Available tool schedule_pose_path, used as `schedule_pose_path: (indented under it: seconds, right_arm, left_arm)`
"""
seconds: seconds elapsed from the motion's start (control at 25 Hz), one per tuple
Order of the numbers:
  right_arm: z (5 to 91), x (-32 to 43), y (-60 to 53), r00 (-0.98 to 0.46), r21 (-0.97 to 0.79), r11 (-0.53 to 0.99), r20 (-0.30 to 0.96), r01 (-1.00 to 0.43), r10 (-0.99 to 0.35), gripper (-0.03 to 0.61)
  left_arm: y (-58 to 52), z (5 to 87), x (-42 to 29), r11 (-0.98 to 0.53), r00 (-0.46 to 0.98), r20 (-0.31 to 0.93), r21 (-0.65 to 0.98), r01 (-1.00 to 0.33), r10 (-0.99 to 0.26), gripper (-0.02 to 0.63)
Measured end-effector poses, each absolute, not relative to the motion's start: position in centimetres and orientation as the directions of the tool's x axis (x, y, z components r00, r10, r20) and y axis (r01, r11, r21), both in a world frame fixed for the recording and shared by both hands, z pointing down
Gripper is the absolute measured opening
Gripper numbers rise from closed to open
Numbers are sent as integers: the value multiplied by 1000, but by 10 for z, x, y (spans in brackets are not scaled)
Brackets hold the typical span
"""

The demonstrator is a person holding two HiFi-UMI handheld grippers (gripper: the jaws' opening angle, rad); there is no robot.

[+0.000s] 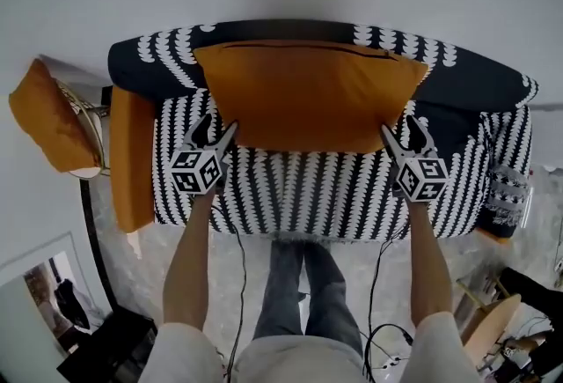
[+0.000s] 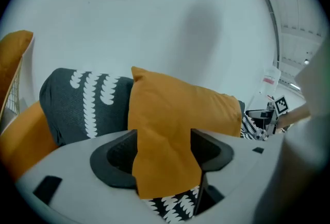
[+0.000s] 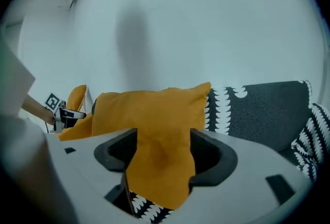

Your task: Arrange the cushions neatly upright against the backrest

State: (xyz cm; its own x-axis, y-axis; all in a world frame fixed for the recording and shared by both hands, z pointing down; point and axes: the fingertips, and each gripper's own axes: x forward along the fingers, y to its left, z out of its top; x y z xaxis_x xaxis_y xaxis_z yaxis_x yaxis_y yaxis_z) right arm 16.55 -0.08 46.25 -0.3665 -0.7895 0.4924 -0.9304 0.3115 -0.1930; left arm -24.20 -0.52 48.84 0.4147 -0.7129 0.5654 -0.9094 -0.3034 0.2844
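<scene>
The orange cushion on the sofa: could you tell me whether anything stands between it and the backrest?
Nothing visible does: the orange cushion leans upright against the backrest, its lower corners between the jaws of the left claw and right claw.

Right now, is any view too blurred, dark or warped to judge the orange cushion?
Head view: sharp, evenly lit, though the fisheye bows the sofa. Left gripper view: orange cushion crisp, black corners, soft shadow on the wall. Right gripper view: much the same.
</scene>
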Motion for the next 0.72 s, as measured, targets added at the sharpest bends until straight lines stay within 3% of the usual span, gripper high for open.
schedule_pose_path:
  seconds: [0.16, 0.28, 0.4, 0.52, 0.72]
  right_arm:
    - [432, 155, 16, -378, -167, 341, 473, -925, -795, 306]
    - [407, 150, 28, -388, -149, 361, 453, -921, -803, 206]
    - [381, 143, 39, -413, -139, 392, 422, -909, -807, 109]
    - [351, 136, 61, -446, -149, 423, 387, -894, -807, 50]
    - [293, 127, 92, -484, -157, 458, 303, -875, -821, 31]
  left_arm:
    - [7, 451, -221, -363, 452, 512, 270, -892, -730, 316]
    - [19, 427, -210, -390, 469, 482, 261, -883, -740, 309]
    - [31, 400, -197, -413, 499, 444, 281, -866, -744, 188]
    - [51, 368, -179, -448, 537, 401, 299, -842, -742, 67]
    - [79, 314, -156, -477, 552, 345, 282, -832, -759, 38]
